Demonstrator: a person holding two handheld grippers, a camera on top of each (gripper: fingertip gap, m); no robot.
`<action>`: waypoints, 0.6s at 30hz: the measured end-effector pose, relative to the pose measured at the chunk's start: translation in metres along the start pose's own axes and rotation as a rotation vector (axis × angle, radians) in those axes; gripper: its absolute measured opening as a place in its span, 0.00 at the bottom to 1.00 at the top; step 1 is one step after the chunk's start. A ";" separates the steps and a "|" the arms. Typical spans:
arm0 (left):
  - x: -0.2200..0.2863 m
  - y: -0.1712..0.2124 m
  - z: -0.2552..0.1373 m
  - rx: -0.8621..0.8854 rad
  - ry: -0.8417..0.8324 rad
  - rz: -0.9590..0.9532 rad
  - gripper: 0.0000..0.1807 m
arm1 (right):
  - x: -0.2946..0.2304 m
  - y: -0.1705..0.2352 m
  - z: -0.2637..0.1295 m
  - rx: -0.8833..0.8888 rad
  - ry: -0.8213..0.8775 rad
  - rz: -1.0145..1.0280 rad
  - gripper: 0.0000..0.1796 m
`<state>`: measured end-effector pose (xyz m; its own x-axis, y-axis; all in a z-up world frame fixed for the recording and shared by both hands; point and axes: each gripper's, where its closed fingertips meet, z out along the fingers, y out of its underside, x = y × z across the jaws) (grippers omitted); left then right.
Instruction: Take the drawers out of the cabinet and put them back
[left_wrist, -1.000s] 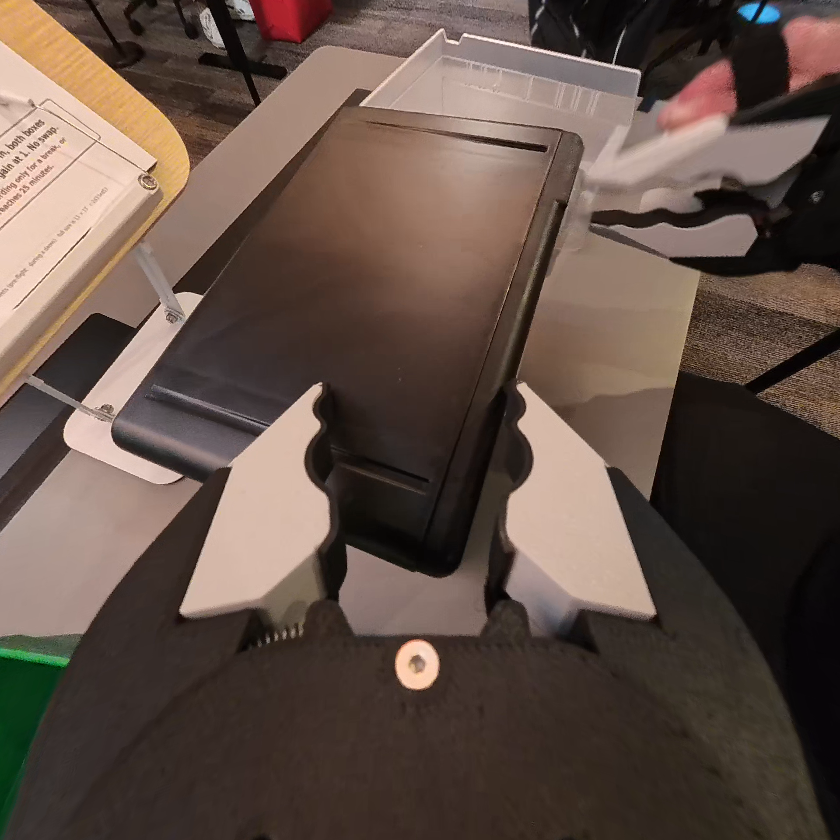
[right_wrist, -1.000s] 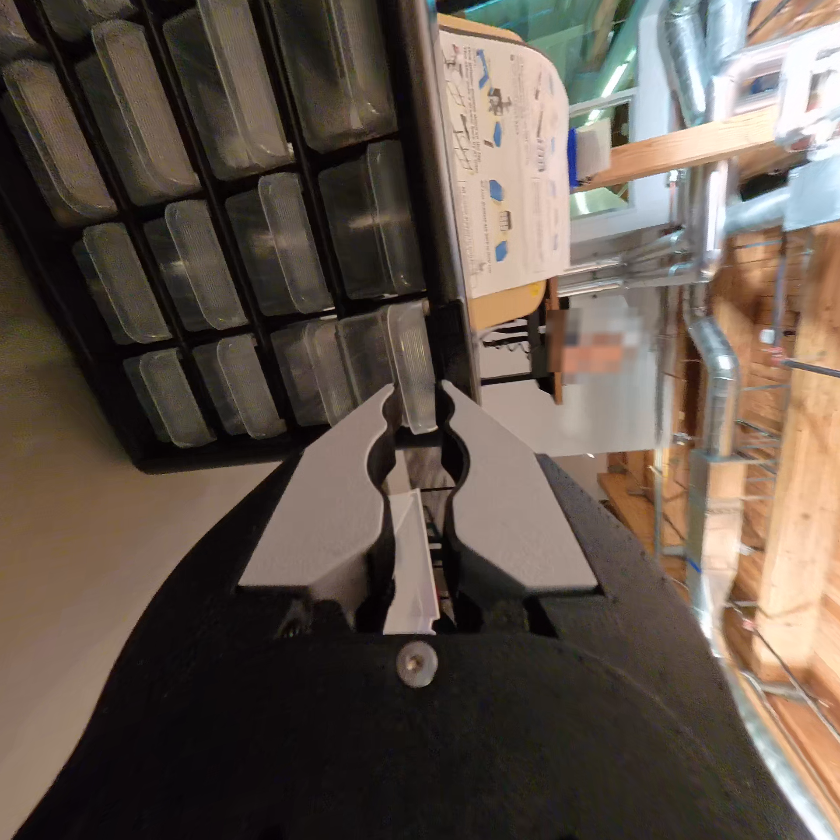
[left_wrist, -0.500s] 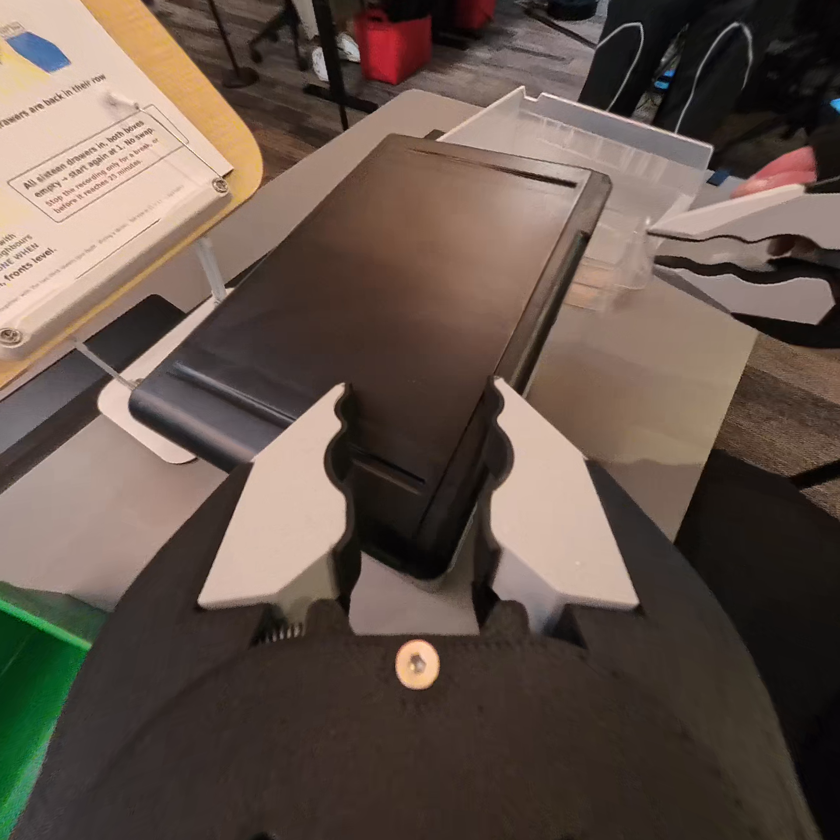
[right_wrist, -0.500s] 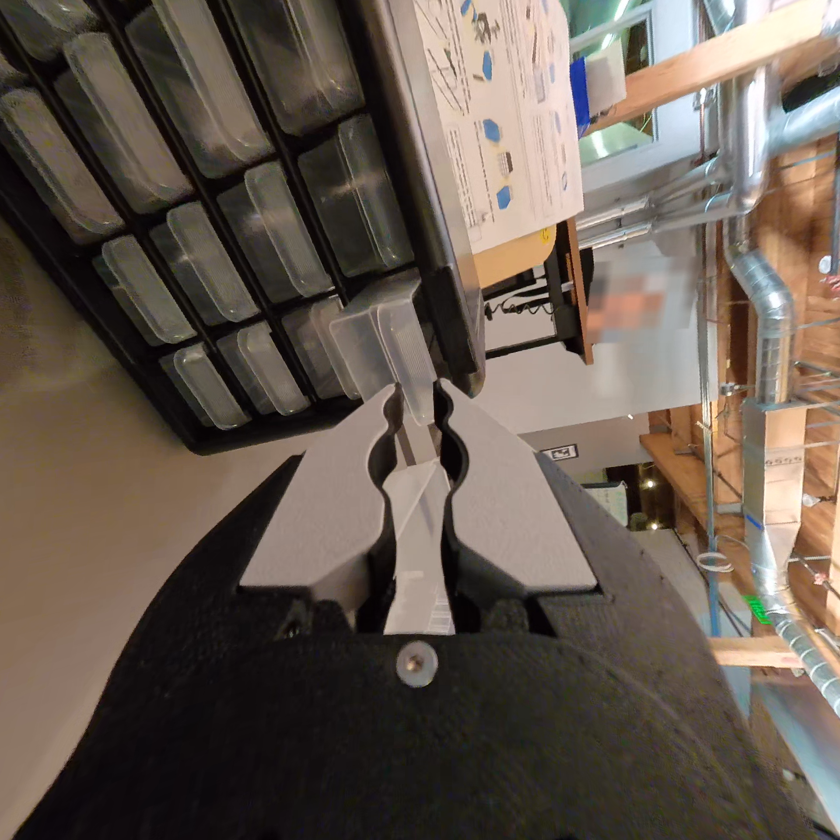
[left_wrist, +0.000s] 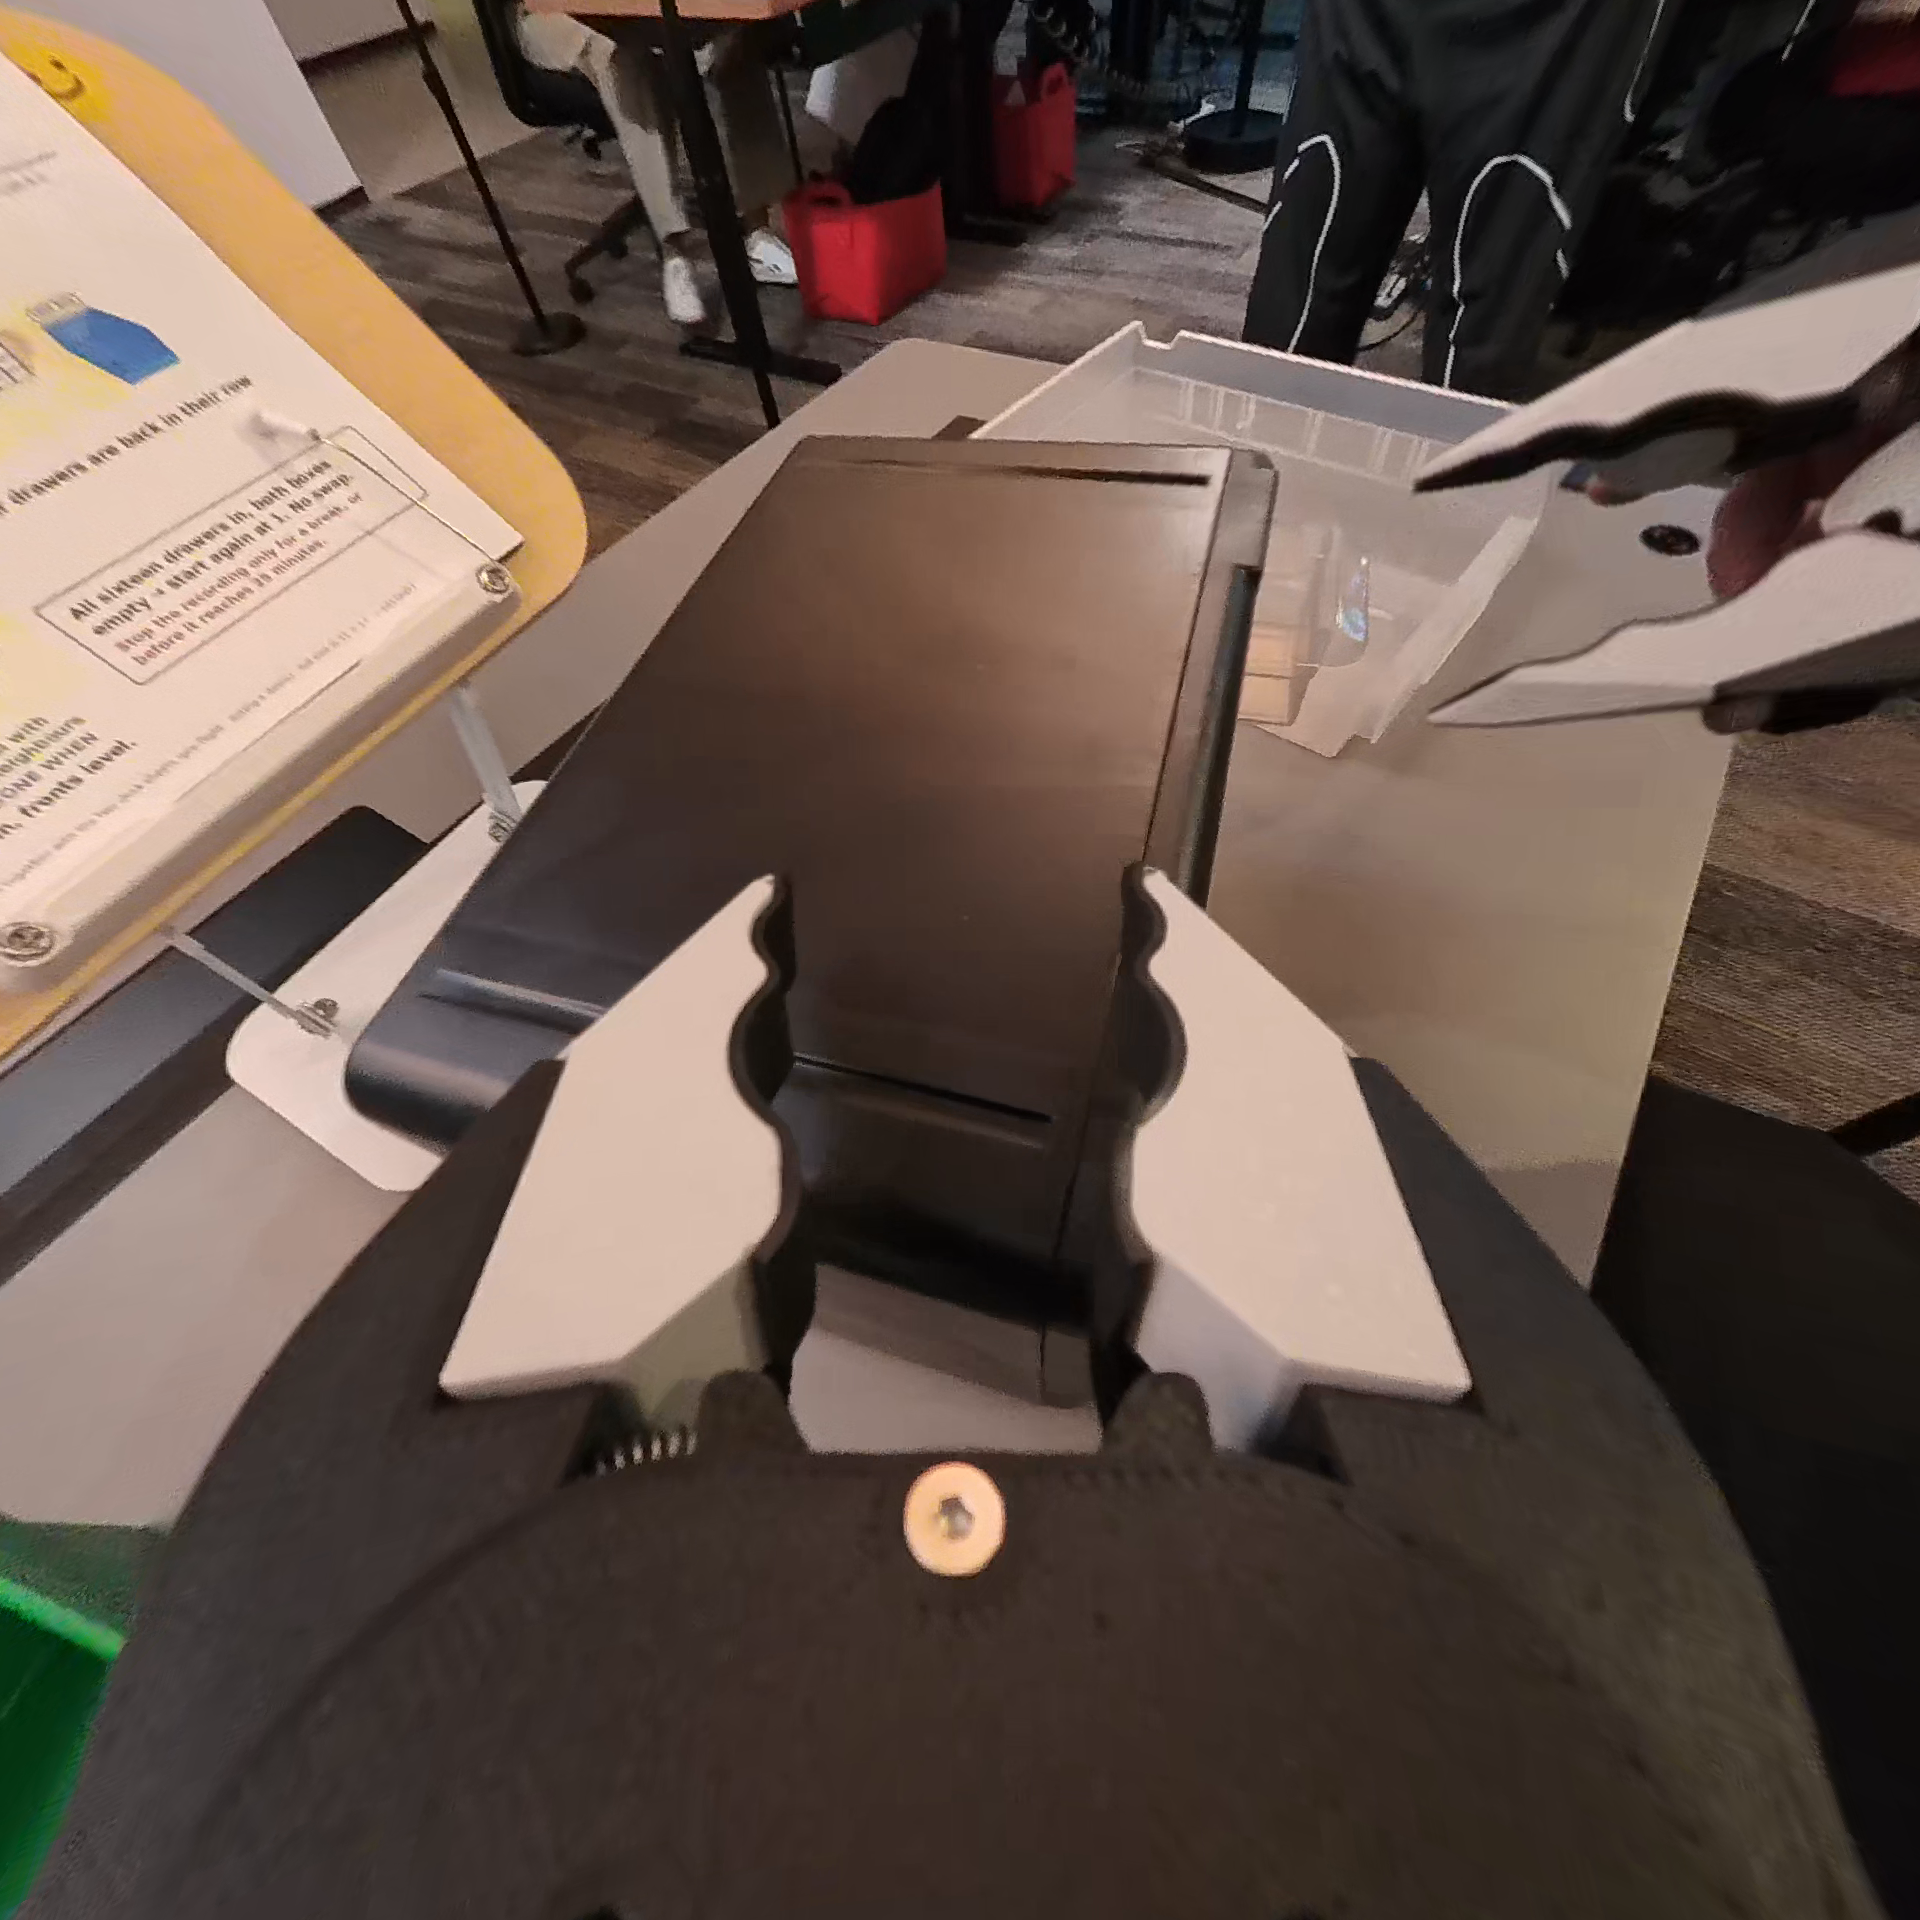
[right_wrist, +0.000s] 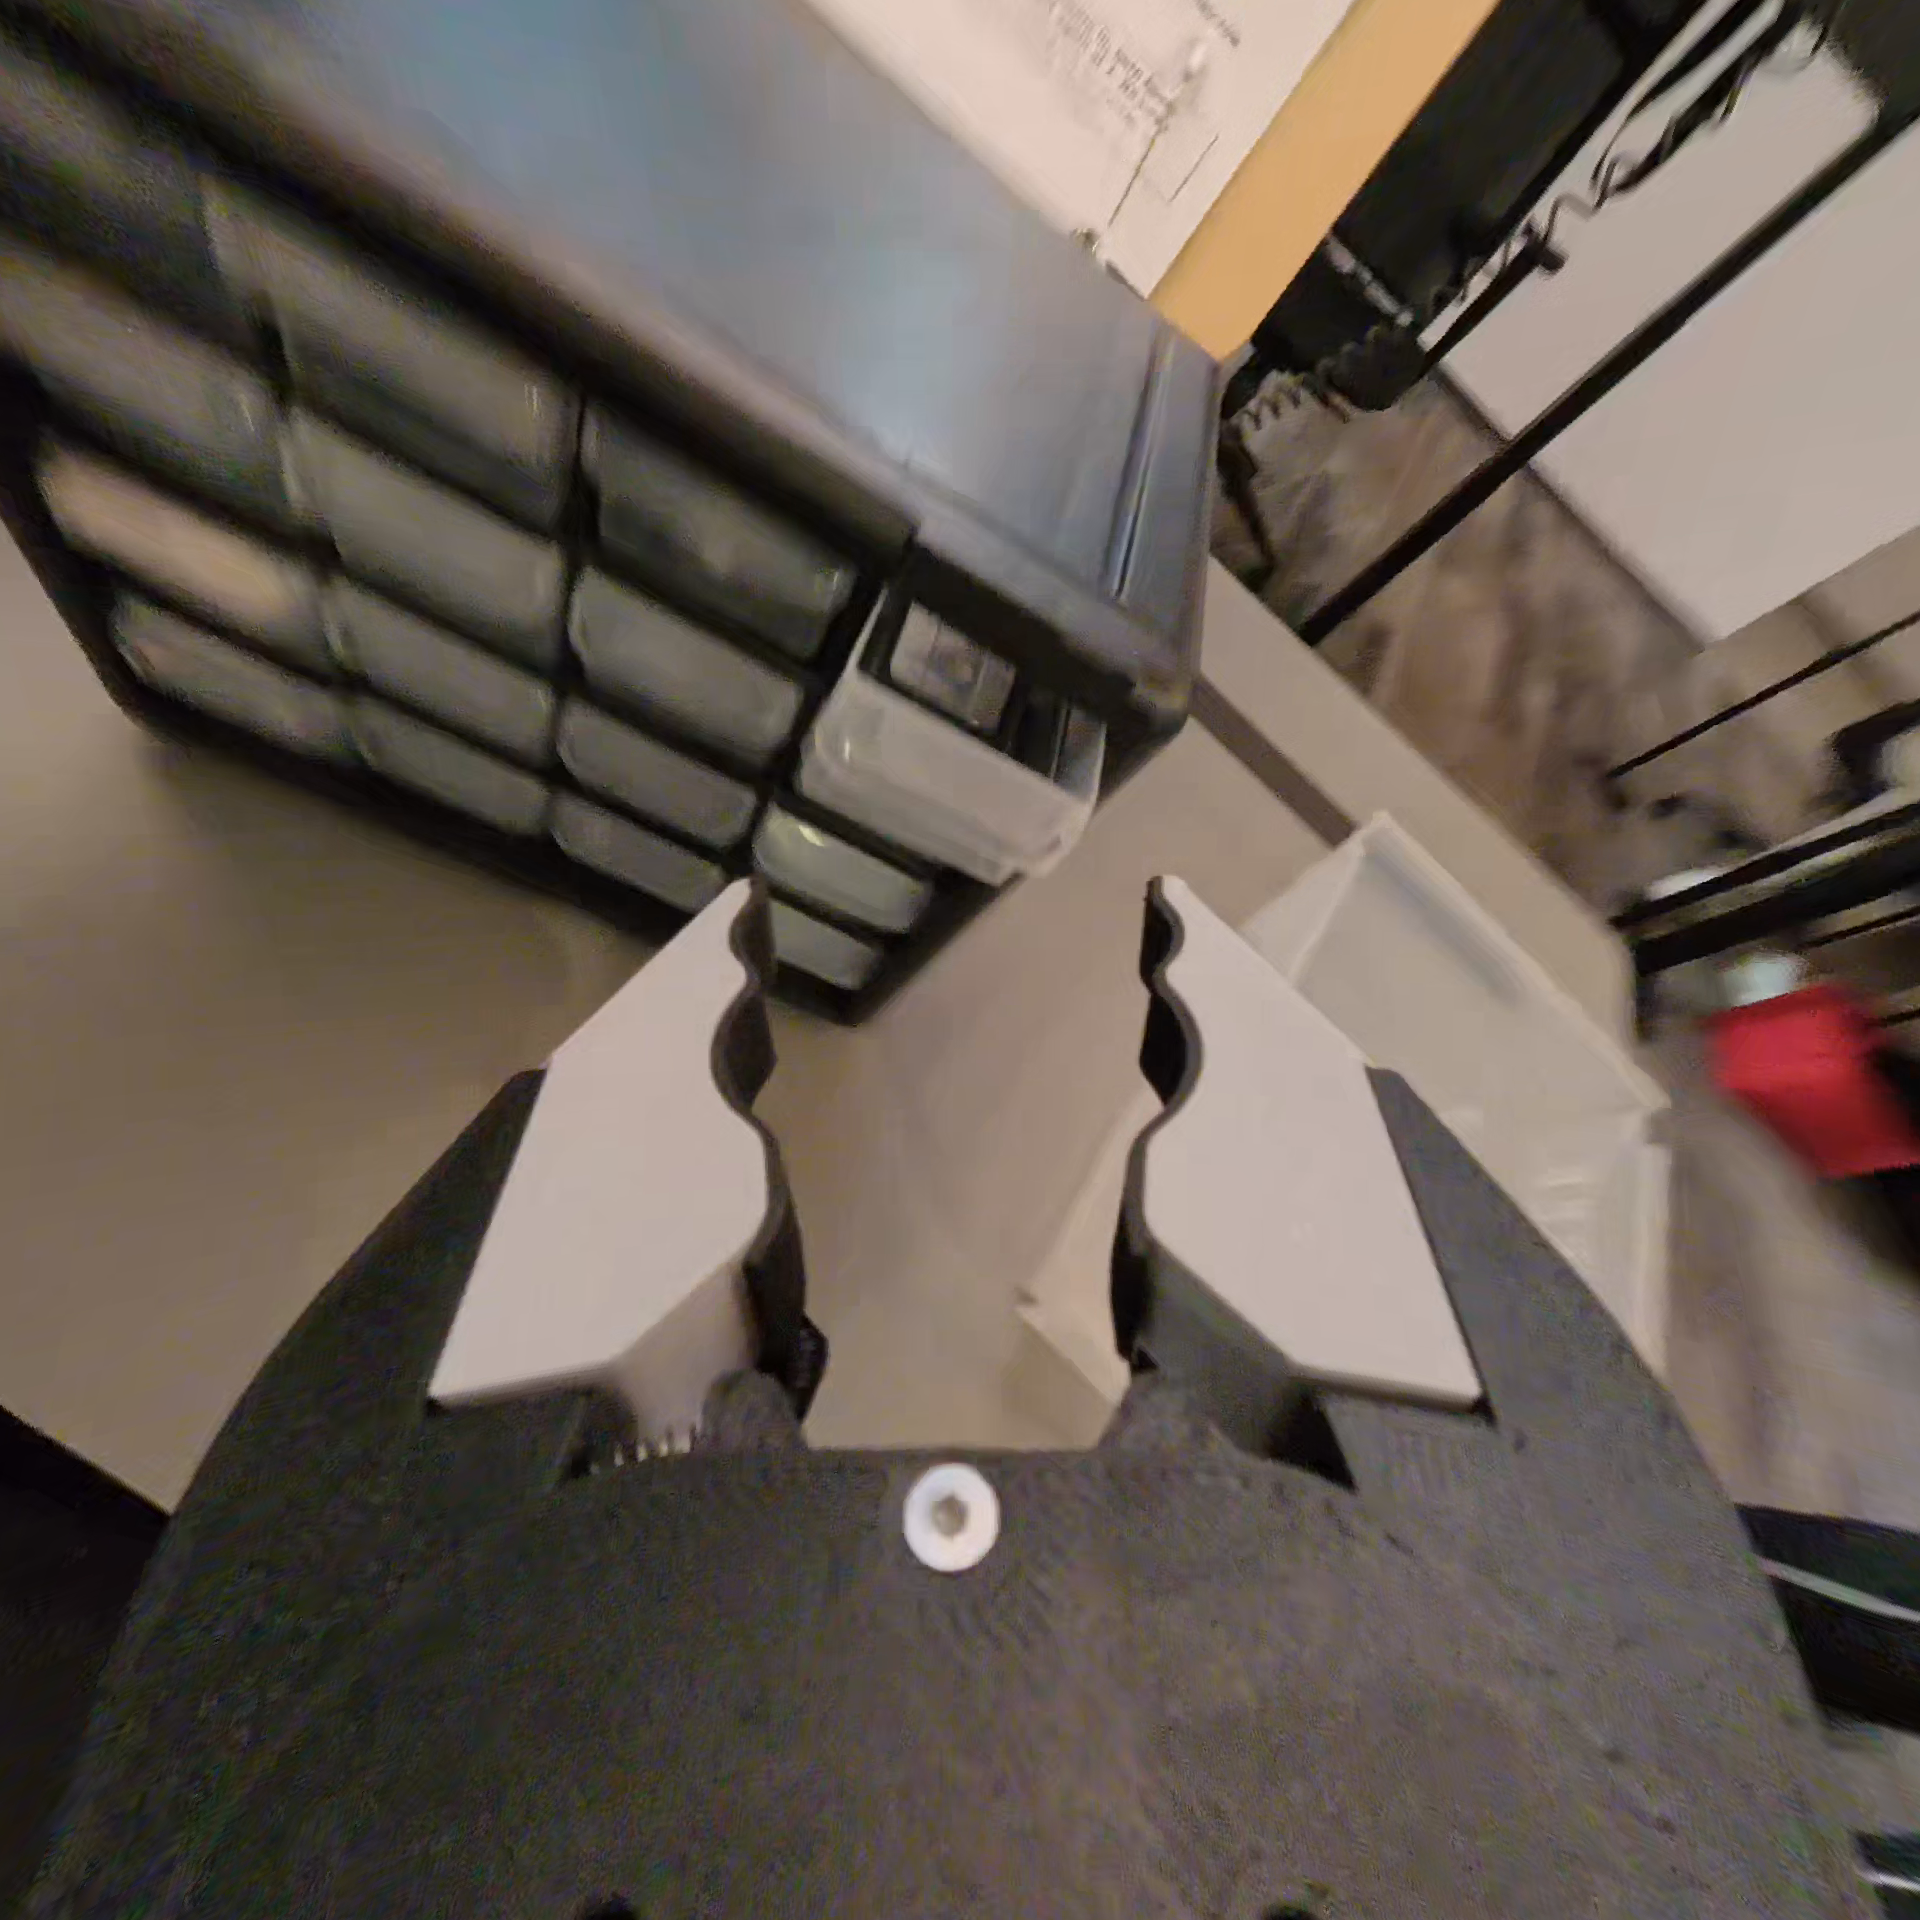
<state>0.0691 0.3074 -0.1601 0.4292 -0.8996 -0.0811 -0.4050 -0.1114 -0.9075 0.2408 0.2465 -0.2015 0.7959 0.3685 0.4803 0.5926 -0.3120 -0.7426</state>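
The black drawer cabinet stands on the grey table. In the left wrist view I look down on its top. My left gripper is open, with its fingers over the cabinet's near end and the near corner between them. My right gripper is open and empty, just in front of a clear drawer that sticks partly out of the top corner slot. The other drawers sit in their slots. The left wrist view also shows the right gripper open beside that drawer.
A white plastic bin stands behind the cabinet and also shows in the right wrist view. A tilted sign board stands at the left. A green bin is at the lower left. A red bag and a person's legs are beyond the table.
My right gripper has let go of the drawer's front, opened, turned upright and drawn back. The drawer stays partly pulled out. My left gripper has slid forward over the cabinet top.
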 end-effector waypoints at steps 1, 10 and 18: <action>0.002 0.003 0.003 -0.009 0.012 -0.008 0.35 | 0.000 -0.008 0.002 0.017 -0.031 0.100 0.43; 0.002 0.007 0.006 -0.025 -0.009 0.024 0.37 | -0.002 -0.011 0.046 -0.021 -0.120 0.391 0.38; 0.002 0.007 0.007 -0.029 -0.004 0.024 0.37 | -0.012 0.010 0.012 -0.125 -0.134 0.363 0.53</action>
<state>0.0723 0.3079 -0.1692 0.4226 -0.9003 -0.1042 -0.4385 -0.1025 -0.8928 0.2354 0.2497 -0.2202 0.9380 0.3230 0.1257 0.2927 -0.5442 -0.7862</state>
